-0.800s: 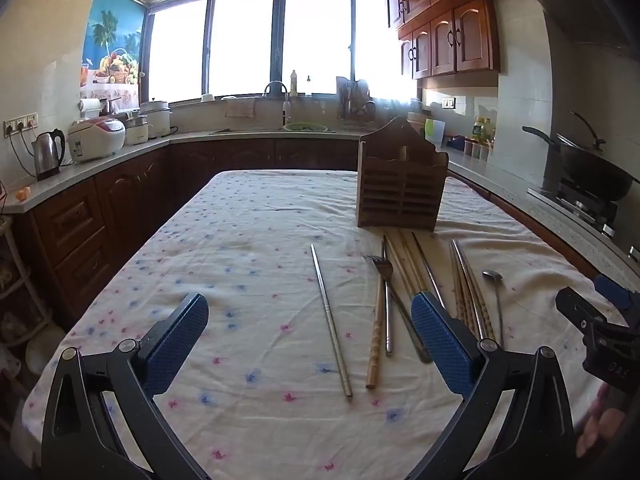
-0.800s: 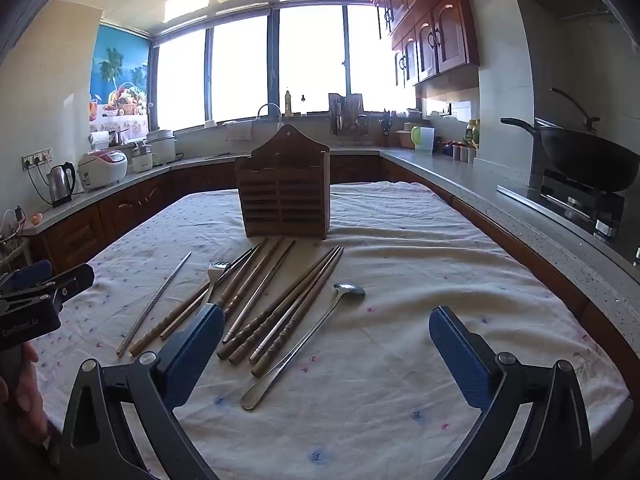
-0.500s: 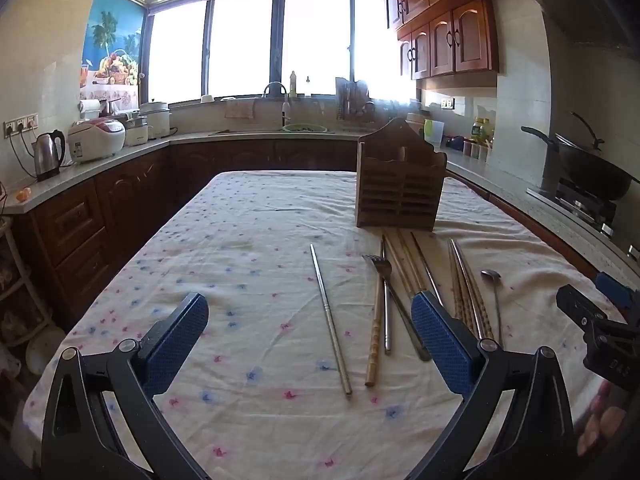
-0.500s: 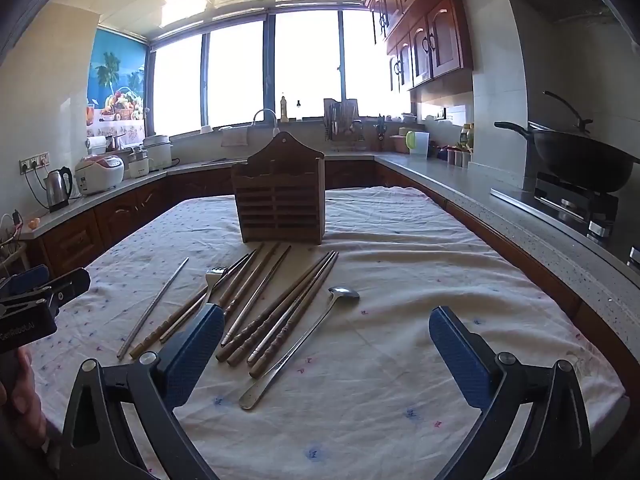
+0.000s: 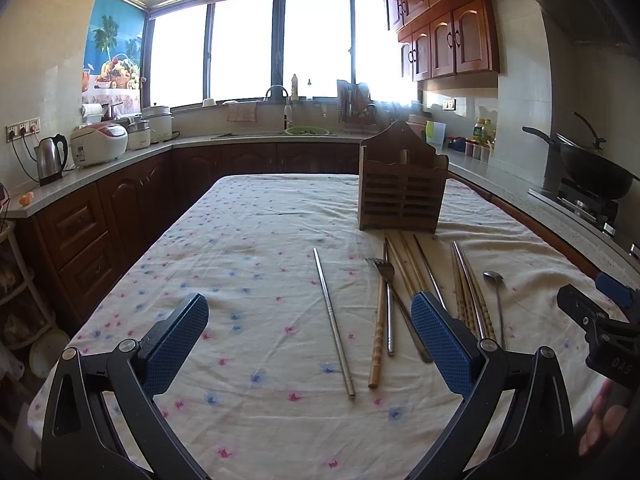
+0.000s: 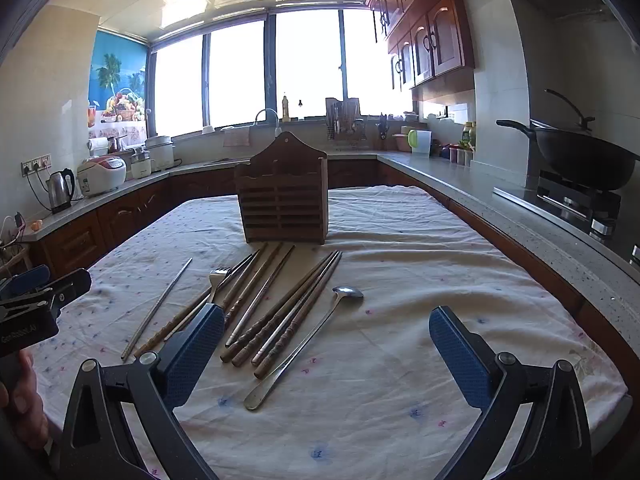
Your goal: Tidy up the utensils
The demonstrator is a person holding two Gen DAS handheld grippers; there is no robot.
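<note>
A wooden utensil holder stands on the cloth-covered table. In front of it lie a metal chopstick, a fork, several wooden and metal chopsticks and a long metal spoon. My left gripper hovers open above the near end of the single chopstick and fork, empty. My right gripper hangs open over the spoon's handle, touching nothing.
Counters ring the table: a kettle and rice cookers on the left, a sink at the back, a black wok on the stove at right. A hand holds the other gripper at the left edge.
The right wrist view has tilted slightly, so the holder and utensils sit a little lower in frame. The left view is nearly unchanged. Both grippers stay open.
</note>
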